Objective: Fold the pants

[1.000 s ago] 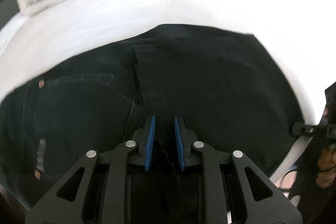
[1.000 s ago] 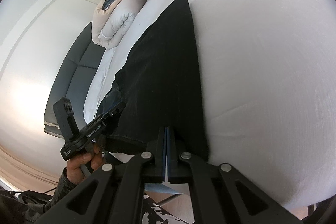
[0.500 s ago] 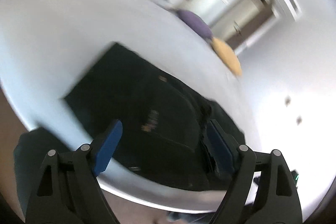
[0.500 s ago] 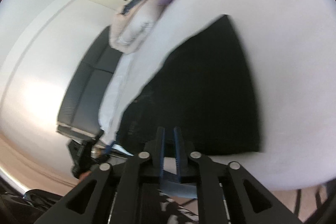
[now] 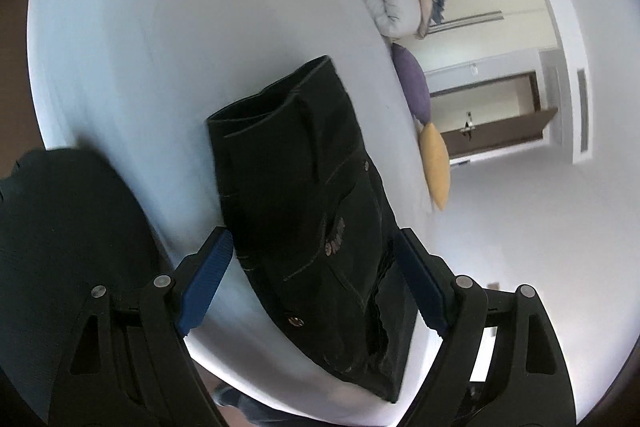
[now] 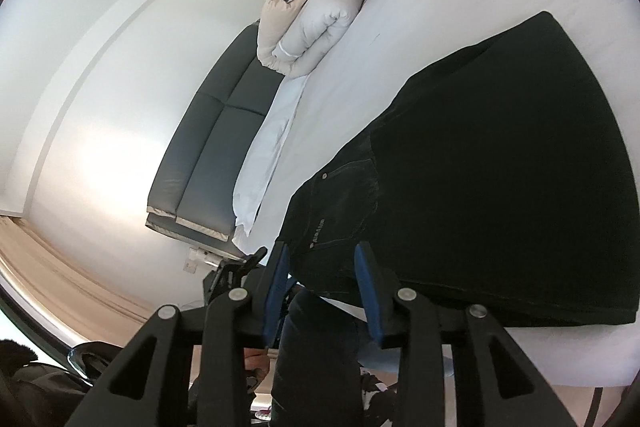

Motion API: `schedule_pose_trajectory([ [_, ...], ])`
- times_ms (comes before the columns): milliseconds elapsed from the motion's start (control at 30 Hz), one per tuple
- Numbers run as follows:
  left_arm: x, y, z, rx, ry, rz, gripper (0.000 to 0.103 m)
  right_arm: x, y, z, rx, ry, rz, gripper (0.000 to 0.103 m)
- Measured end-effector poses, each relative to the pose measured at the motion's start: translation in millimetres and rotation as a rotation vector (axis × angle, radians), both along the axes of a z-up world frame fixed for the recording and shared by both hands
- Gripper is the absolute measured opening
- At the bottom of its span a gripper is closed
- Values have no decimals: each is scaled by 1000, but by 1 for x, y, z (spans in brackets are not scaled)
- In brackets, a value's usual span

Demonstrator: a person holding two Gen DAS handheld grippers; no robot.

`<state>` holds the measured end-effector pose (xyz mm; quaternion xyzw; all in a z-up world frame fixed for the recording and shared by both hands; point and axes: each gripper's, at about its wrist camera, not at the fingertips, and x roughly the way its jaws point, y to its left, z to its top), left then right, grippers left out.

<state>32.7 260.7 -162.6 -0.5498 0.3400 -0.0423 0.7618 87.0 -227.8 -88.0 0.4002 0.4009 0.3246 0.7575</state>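
The left claw [image 5: 310,279] is standing wide open above the bed [image 5: 160,47] edge, empty, no longer pinching the hem it was holding a second ago. The right claw [image 6: 322,283] is opening too, nothing between its pads, having let go of the cloth. Beyond them the pants [image 6: 500,187] are lying folded flat on the bed, waistband end nearest, legs doubled over. Farther off are sitting a rolled duvet [image 6: 312,27] and two cushions. This fold is looking finished; probably one more remains.

Bedroom — bed [image 5: 168,39], pillows [image 5: 416,83]
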Motion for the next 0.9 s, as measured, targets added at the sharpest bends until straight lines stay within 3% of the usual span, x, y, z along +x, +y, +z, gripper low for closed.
schedule_pose_trajectory([
  [100, 5, 10, -15, -62, 22, 15, 82, 2, -1, -5, 9, 11, 1, 37],
  [467, 26, 7, -34, -117, -55, 11, 80, 5, 5, -9, 28, 0, 29, 37],
  [533, 27, 8, -38, -147, -63, 8, 66, 8, 8, -6, 27, -7, 41, 37],
  [667, 37, 14, -46, -200, -74, 7, 52, 19, 18, 2, -3, -29, 77, 37],
  [733, 40, 17, -49, -212, -67, 9, 37, 28, 26, 6, -29, -38, 99, 37],
  [900, 43, 21, -52, -204, -74, 9, 31, 70, 61, 6, -157, -16, 175, 37],
])
